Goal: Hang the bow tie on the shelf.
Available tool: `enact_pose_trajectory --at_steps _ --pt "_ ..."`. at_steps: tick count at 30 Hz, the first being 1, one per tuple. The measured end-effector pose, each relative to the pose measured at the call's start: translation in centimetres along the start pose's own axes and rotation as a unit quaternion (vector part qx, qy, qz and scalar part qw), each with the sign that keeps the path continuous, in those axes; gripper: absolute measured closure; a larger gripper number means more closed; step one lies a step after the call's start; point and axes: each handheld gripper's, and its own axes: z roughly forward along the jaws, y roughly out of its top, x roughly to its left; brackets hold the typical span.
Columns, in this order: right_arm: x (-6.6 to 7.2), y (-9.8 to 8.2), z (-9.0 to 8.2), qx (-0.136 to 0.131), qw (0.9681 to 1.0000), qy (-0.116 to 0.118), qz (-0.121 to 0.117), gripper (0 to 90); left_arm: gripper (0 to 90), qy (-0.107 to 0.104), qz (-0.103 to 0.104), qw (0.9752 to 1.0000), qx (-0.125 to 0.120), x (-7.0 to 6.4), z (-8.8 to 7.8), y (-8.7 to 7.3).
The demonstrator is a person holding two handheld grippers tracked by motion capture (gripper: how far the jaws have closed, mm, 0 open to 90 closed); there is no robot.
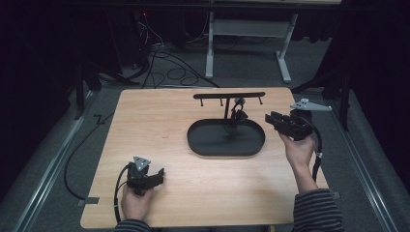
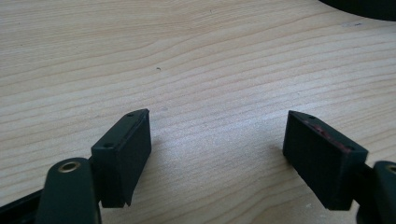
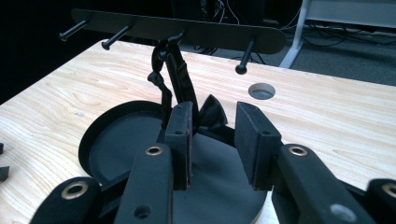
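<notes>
The wooden counter (image 1: 159,140) carries a black stand: an oval tray base (image 1: 208,142) with an upright post (image 1: 226,107) and a horizontal bar (image 1: 229,95) fitted with pegs. A dark item (image 1: 236,114), possibly a strap or cord, hangs from one peg (image 3: 176,36) beside the post; its exact nature cannot be determined.

The left gripper (image 1: 153,177) sits low at the near left of the counter, held by the left hand (image 1: 135,203), well apart from the stand. Its jaws stand wide apart over bare wood, holding nothing.

The right gripper (image 1: 270,118), held by the right hand (image 1: 299,150), is raised just beside the tray's right end, pointing toward the hanging item. Its jaws are partly apart with a narrow gap, empty.
</notes>
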Motion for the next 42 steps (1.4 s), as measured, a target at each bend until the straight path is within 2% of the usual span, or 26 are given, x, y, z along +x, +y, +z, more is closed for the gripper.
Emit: enact_pose_trajectory --at_steps 6,25,42 --pt "-0.2 -0.6 -0.8 -0.011 0.9999 0.001 0.005 69.3 23.9 0.0 0.0 1.0 0.0 0.0 0.0 0.0" --pt "-1.3 -3.0 -2.8 -0.022 0.9993 0.003 0.029 68.7 23.8 0.0 0.0 1.0 0.0 0.0 0.0 0.0" --pt "-1.5 -4.9 -4.4 -0.026 0.9988 0.009 0.04 67.6 23.8 0.0 0.0 1.0 0.0 0.0 0.0 0.0"
